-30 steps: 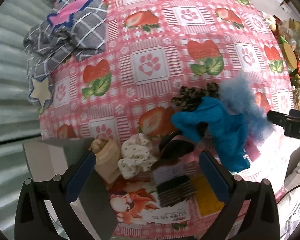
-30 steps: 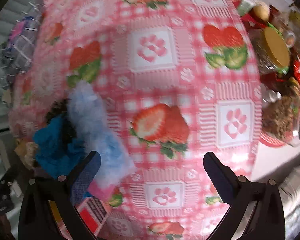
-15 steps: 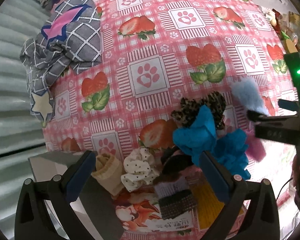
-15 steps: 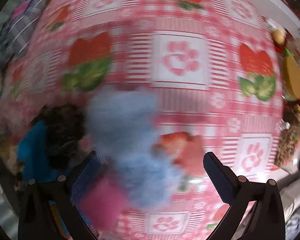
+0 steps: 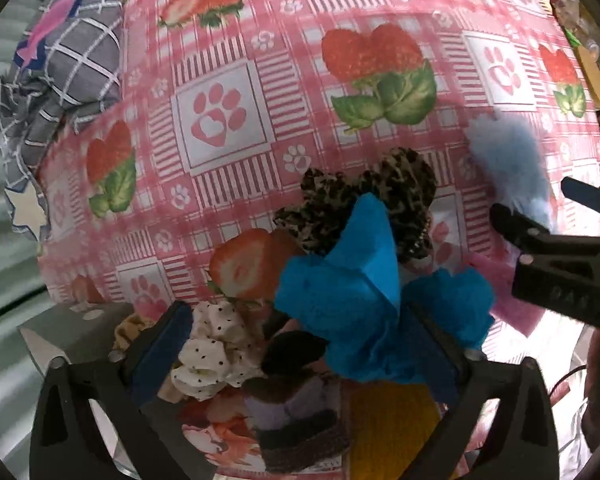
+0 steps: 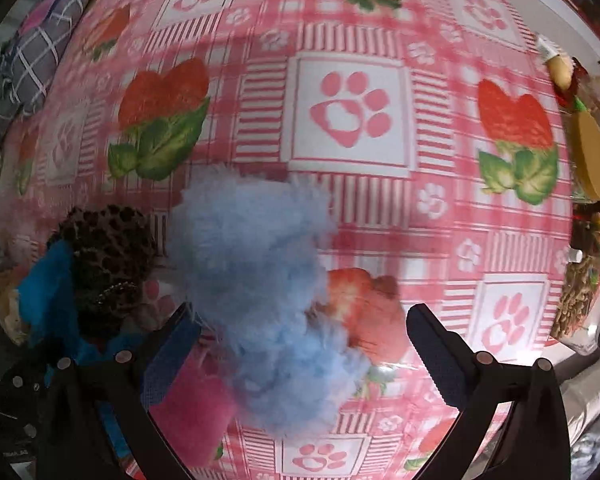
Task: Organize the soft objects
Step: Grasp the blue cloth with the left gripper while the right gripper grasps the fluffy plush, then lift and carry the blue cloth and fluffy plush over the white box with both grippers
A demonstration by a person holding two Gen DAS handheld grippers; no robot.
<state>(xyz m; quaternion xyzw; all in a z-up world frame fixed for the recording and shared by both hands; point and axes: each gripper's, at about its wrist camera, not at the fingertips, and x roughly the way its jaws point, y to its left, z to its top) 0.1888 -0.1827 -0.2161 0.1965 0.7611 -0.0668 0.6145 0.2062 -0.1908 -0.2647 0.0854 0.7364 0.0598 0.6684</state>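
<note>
Mostly unsorted: right gripper [image 6: 300,344], jaws wide, is straddling the fluffy blue scrunchie [image 6: 256,264]; left gripper [image 5: 304,344] is gaping over the pile.

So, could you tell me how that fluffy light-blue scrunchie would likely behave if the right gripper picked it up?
The fluffy light-blue scrunchie looks plush, so it would probably squash and sag. It seems light. Its long fuzz may let it slip in the open right gripper.

The spotted scrunchie [image 5: 364,204] lies mid-desk [image 5: 220,104]. Just before it, overlapping its near edge, sits the crumpled scrunchie [image 5: 352,300]. The fluffy scrunchie [image 5: 508,160] lies to its right, apart. The dotted scrunchie [image 5: 212,344] lies before it to the left. The checked cloth [image 5: 68,68] lies far behind, at the desk's left edge.
</note>
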